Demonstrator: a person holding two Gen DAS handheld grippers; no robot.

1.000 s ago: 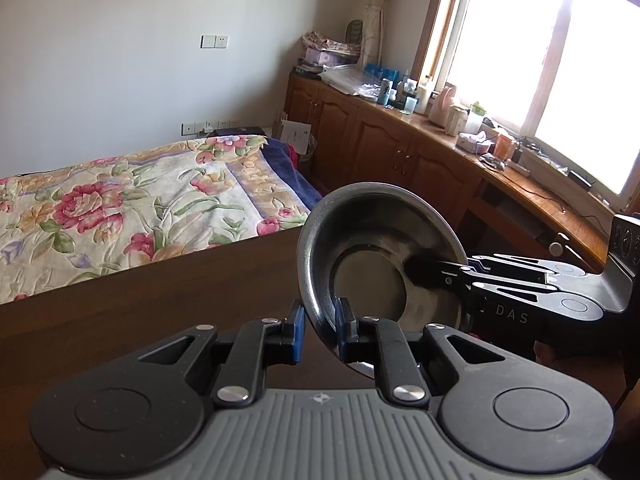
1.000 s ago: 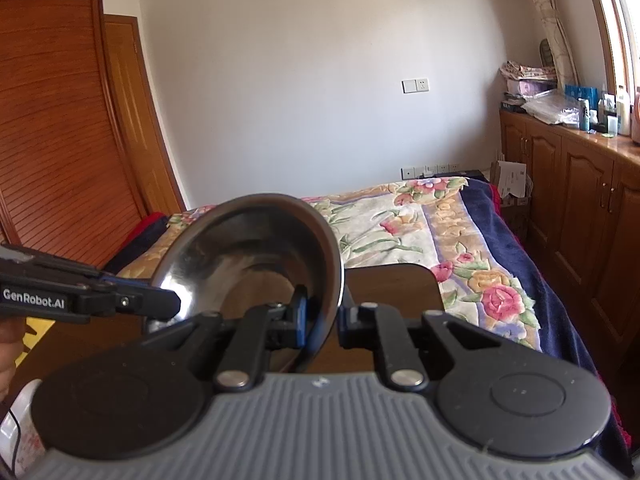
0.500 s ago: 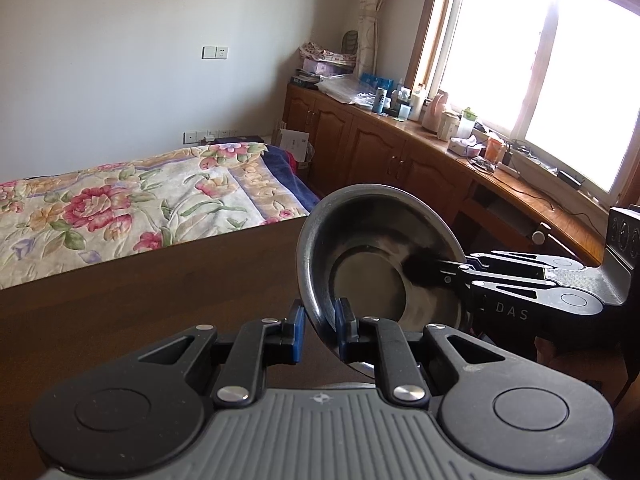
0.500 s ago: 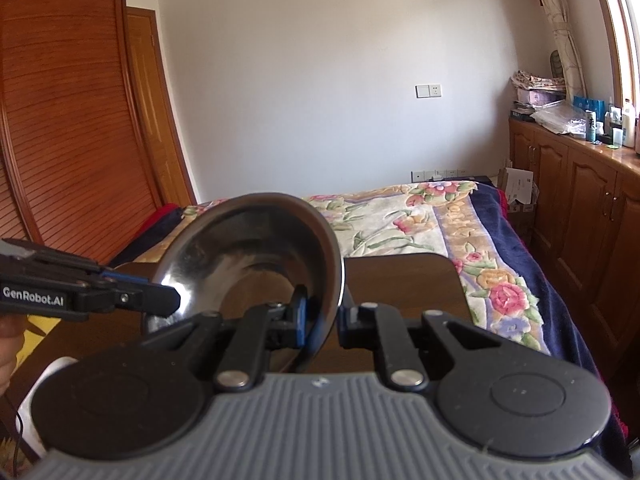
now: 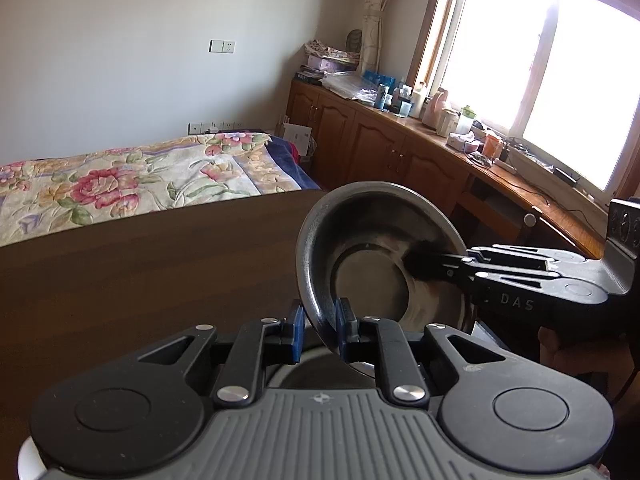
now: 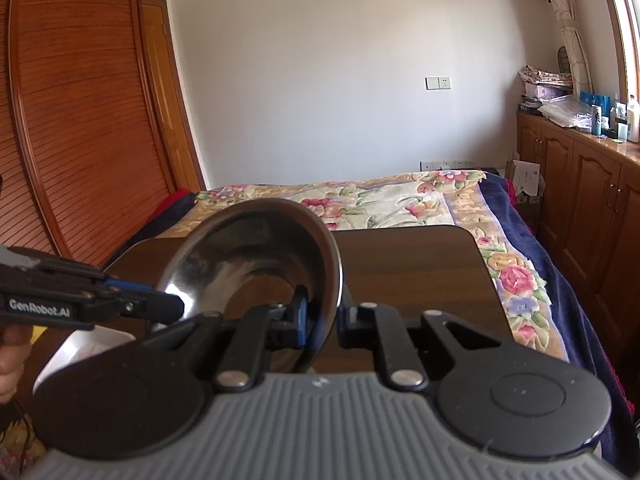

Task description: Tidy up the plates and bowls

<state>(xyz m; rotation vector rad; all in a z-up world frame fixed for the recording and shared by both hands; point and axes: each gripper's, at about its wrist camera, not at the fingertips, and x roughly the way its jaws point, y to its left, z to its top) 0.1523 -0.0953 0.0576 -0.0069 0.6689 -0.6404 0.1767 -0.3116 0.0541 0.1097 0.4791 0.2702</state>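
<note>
got both my left gripper [image 5: 318, 330] and right gripper [image 6: 320, 320] clamped on the steel bowl [image 5: 376, 256] rim, gonna lower it level and slow.

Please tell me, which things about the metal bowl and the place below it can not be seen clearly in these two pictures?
- Left wrist view: the lower rim of the metal bowl and a dark round thing under it are covered by the left gripper.
- Right wrist view: a white object at lower left is hidden by the right gripper; unidentifiable.
- Both views: the wooden table beneath is covered.
</note>
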